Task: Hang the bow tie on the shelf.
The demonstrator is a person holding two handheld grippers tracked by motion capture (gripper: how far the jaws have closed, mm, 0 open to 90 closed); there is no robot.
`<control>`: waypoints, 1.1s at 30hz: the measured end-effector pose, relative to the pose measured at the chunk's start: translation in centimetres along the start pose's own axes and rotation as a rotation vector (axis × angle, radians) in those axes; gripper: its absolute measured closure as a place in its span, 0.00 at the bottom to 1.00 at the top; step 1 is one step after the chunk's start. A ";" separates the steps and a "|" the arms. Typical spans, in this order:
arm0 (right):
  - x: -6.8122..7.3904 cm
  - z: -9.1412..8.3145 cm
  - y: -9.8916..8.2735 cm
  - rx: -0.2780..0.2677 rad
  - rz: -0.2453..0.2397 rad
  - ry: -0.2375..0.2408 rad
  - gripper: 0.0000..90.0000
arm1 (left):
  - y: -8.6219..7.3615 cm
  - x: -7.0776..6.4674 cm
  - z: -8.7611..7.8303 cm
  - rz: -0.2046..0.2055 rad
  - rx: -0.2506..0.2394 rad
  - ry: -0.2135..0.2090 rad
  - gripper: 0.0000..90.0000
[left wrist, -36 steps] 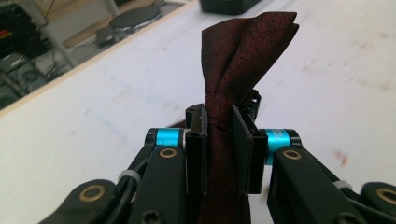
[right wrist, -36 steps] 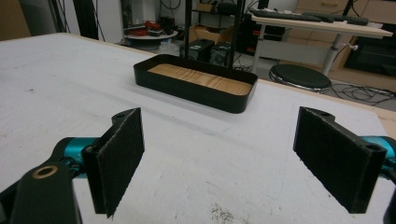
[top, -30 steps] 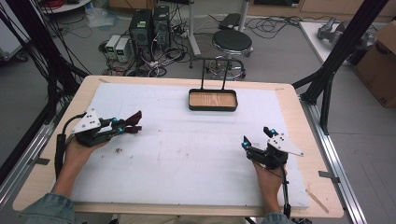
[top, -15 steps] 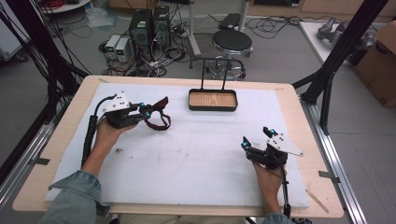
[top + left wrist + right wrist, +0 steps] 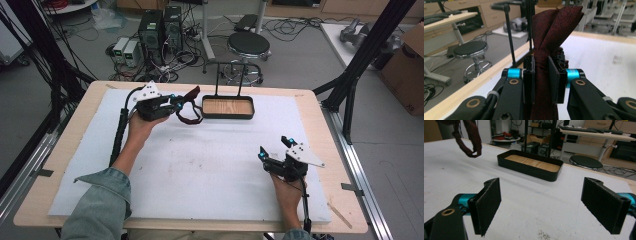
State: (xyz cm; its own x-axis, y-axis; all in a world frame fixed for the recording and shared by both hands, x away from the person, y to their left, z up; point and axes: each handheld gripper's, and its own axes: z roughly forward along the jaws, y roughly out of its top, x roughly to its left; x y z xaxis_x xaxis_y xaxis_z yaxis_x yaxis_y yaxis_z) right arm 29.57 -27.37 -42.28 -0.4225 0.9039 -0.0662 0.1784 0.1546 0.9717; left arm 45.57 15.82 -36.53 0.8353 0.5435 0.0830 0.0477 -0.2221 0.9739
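Gripping a dark red necktie (image 5: 554, 32), left tongs (image 5: 541, 77) clenched on the bunched fabric, jaws pressed against it from both sides, cloth rising above the jaws in a folded bundle. Seen from above, left tongs (image 5: 176, 102) held over the far left part of the white mat (image 5: 210, 170), just beside the left end of the black tray (image 5: 227, 107), with the necktie (image 5: 189, 107) hanging from the jaws in a loop, its lower end close to the mat; contact with the mat cannot be told. Same loop of necktie (image 5: 470, 141) dangling at upper left in the right gripper view, apart from the tray. Tray (image 5: 530, 167) shallow, rectangular, black-walled with a wooden bottom, sitting at the far middle of the mat, a thin black upright stand (image 5: 227, 77) rising at its back edge. Right tongs (image 5: 549, 210) released, jaws spread wide with bare mat between them, pointed toward the tray. From above, right tongs (image 5: 275, 150) near the right front part of the mat, well apart from tray and necktie, held low in the right hand (image 5: 287, 190). Left hand (image 5: 142, 122) around its tongs, denim sleeve (image 5: 97, 205) reaching in from the near edge. Mat lying on a wooden tabletop (image 5: 330, 140). Round black stool (image 5: 248, 46) on the floor beyond the far edge.
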 end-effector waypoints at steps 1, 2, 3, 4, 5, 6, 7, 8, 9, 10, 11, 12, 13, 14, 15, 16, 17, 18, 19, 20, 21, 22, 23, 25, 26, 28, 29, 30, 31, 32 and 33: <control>0.0 0.0 0.0 -0.002 -0.005 0.002 0.17 | 0.2 0.2 0.4 -0.007 -0.009 0.003 0.84; 0.0 0.0 0.0 -0.002 -0.005 0.002 0.17 | 0.2 0.3 0.5 -0.015 -0.017 0.003 0.84; 0.0 0.0 0.0 -0.002 -0.002 0.003 0.17 | 0.4 0.5 0.8 -0.026 -0.029 0.001 0.84; 0.0 0.0 0.0 -0.002 0.002 0.003 0.17 | 0.5 0.8 1.1 -0.039 -0.044 0.009 0.84; 0.0 0.0 0.0 -0.002 0.002 0.003 0.17 | 0.6 1.0 1.2 -0.044 -0.053 0.014 0.84; 0.0 0.0 0.0 -0.004 -0.004 0.005 0.17 | 0.7 1.1 1.3 -0.051 -0.058 0.016 0.84; 0.0 0.0 0.0 -0.004 -0.003 0.006 0.17 | 0.9 1.3 1.4 -0.061 -0.072 0.019 0.84; 0.0 0.0 0.0 -0.001 0.002 0.008 0.17 | 1.1 1.5 1.5 -0.064 -0.079 0.024 0.84; 0.0 0.0 0.0 -0.001 0.002 0.008 0.17 | 1.3 1.7 1.7 -0.067 -0.087 0.033 0.84; 0.0 0.1 0.0 -0.003 -0.002 0.009 0.17 | 1.5 1.8 1.8 -0.071 -0.094 0.040 0.84; -0.1 0.1 0.0 -0.002 -0.002 0.010 0.17 | 1.7 1.9 2.0 -0.072 -0.107 0.045 0.84; -0.1 0.1 0.0 -0.002 -0.002 0.010 0.17 | 2.0 2.0 2.2 -0.075 -0.114 0.046 0.84; -0.1 0.1 0.0 -0.003 -0.001 0.010 0.17 | 2.2 2.1 2.4 -0.078 -0.117 0.050 0.84; -0.1 0.1 0.0 -0.001 0.001 0.010 0.17 | 2.5 2.2 2.7 -0.081 -0.123 0.054 0.84; -0.1 0.1 0.0 -0.001 0.001 0.010 0.17 | 2.7 2.3 2.9 -0.087 -0.127 0.053 0.84; -0.1 0.1 0.0 -0.004 0.000 0.009 0.17 | 2.9 2.2 3.3 -0.081 -0.132 0.056 0.84; -0.1 0.1 0.0 -0.001 0.003 0.010 0.17 | 3.1 2.2 3.5 -0.078 -0.134 0.056 0.84; -0.1 0.1 0.0 -0.004 -0.001 0.009 0.17 | 3.3 2.2 3.8 -0.076 -0.133 0.057 0.84; -0.1 0.1 0.0 -0.004 0.000 0.009 0.17 | 3.5 2.2 3.9 -0.078 -0.135 0.058 0.84; -0.1 0.1 0.0 -0.001 0.006 0.014 0.17 | 3.6 2.2 4.2 -0.080 -0.142 0.056 0.84; -0.1 0.1 0.0 -0.001 0.006 0.014 0.17 | 3.7 2.3 4.3 -0.085 -0.154 0.053 0.84; -0.1 0.1 0.0 -0.001 0.006 0.016 0.17 | 3.8 2.3 4.4 -0.090 -0.160 0.054 0.84; -0.1 0.1 0.0 -0.001 0.006 0.016 0.17 | 4.0 2.4 4.6 -0.094 -0.165 0.061 0.84; -0.1 0.1 0.0 -0.002 0.006 0.017 0.17 | 4.1 2.5 4.9 -0.093 -0.174 0.083 0.84; -0.1 0.1 0.0 0.000 0.007 0.017 0.17 | 4.2 2.6 5.1 -0.101 -0.164 0.078 0.84; -0.1 0.1 0.0 0.000 0.008 0.017 0.17 | 4.3 2.7 5.5 -0.109 -0.168 0.086 0.84; -0.1 0.1 0.0 0.001 0.008 0.017 0.17 | 4.3 2.8 5.8 -0.116 -0.170 0.087 0.84; -0.1 0.1 0.0 0.000 0.006 0.019 0.17 | 4.3 2.8 6.1 -0.120 -0.163 0.092 0.84; -0.1 0.1 0.0 0.000 0.006 0.019 0.17 | 4.4 2.8 6.3 -0.120 -0.158 0.095 0.84; -0.1 0.1 0.0 0.000 0.006 0.020 0.17 | 4.3 2.9 6.6 -0.120 -0.145 0.106 0.84; -0.1 0.1 0.0 -0.001 0.006 0.022 0.17 | 4.3 3.0 6.8 -0.122 -0.147 0.114 0.84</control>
State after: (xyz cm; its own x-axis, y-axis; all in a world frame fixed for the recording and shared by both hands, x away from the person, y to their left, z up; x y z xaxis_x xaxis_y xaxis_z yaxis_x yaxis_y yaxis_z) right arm 29.73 -27.42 -42.36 -0.4407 0.8959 -0.0555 0.1802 0.1489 0.9723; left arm 51.94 10.99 -33.55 0.7608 0.6486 -0.0222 0.0575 -0.0333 0.9978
